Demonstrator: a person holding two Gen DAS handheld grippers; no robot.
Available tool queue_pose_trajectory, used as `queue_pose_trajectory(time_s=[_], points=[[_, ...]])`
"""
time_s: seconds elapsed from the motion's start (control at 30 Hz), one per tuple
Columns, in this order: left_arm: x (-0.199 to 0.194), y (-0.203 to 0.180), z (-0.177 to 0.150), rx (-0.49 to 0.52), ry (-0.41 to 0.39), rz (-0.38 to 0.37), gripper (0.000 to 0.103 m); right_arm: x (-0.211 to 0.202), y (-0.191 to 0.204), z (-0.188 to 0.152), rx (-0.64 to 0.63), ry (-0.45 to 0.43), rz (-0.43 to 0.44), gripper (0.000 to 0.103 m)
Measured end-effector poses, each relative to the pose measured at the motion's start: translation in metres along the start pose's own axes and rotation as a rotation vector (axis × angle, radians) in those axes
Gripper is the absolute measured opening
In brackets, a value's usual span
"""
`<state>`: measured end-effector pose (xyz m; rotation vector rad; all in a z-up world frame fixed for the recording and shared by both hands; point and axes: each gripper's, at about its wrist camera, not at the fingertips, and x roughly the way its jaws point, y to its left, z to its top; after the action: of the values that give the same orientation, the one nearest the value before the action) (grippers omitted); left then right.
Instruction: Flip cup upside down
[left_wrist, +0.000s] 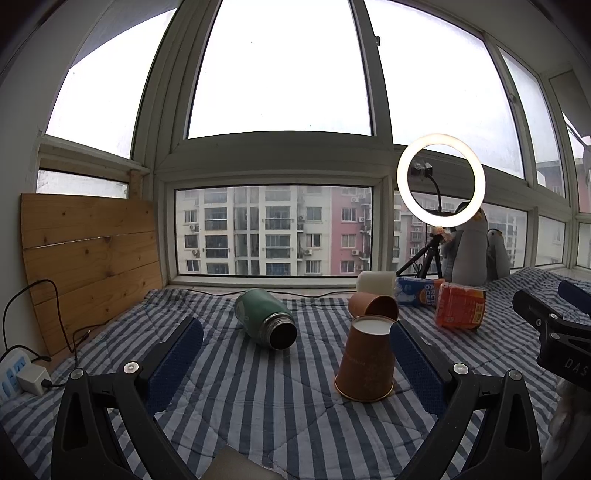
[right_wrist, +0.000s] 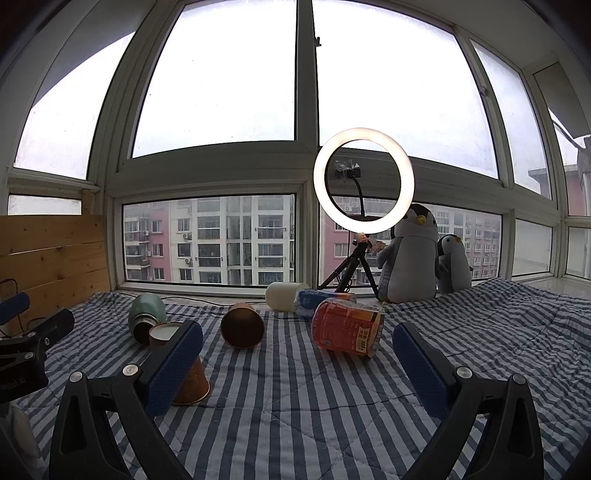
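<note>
A brown paper cup (left_wrist: 365, 360) stands upside down on the striped quilt (left_wrist: 258, 398), white base up, just inside my left gripper's right finger (left_wrist: 417, 365). My left gripper (left_wrist: 295, 354) is open and holds nothing. The same cup (right_wrist: 190, 380) shows in the right wrist view, partly hidden behind my right gripper's left finger (right_wrist: 175, 363). My right gripper (right_wrist: 297, 363) is open and empty. A second brown cup (left_wrist: 373, 306) lies on its side behind the first; it also shows in the right wrist view (right_wrist: 242, 325).
A green flask (left_wrist: 264, 317) lies on its side, mouth toward me. A white cup (left_wrist: 376, 283), a blue packet (left_wrist: 419, 291) and an orange can (left_wrist: 460, 306) lie at the back right. A ring light (right_wrist: 364, 181) on a tripod and plush penguins (right_wrist: 408, 254) stand by the window. Wooden board (left_wrist: 88, 258) at left.
</note>
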<state>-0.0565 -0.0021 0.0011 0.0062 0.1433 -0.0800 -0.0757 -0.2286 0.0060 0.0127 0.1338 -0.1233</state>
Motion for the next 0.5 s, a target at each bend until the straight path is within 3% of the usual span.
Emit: queue_pose_trajectory(time_s=[0.5], points=[[-0.0005, 0.0007, 0.0, -0.003, -0.002, 0.007, 0.103, -0.0006, -0.0003, 0.0002, 0.0, 0.001, 0.001, 0.102]])
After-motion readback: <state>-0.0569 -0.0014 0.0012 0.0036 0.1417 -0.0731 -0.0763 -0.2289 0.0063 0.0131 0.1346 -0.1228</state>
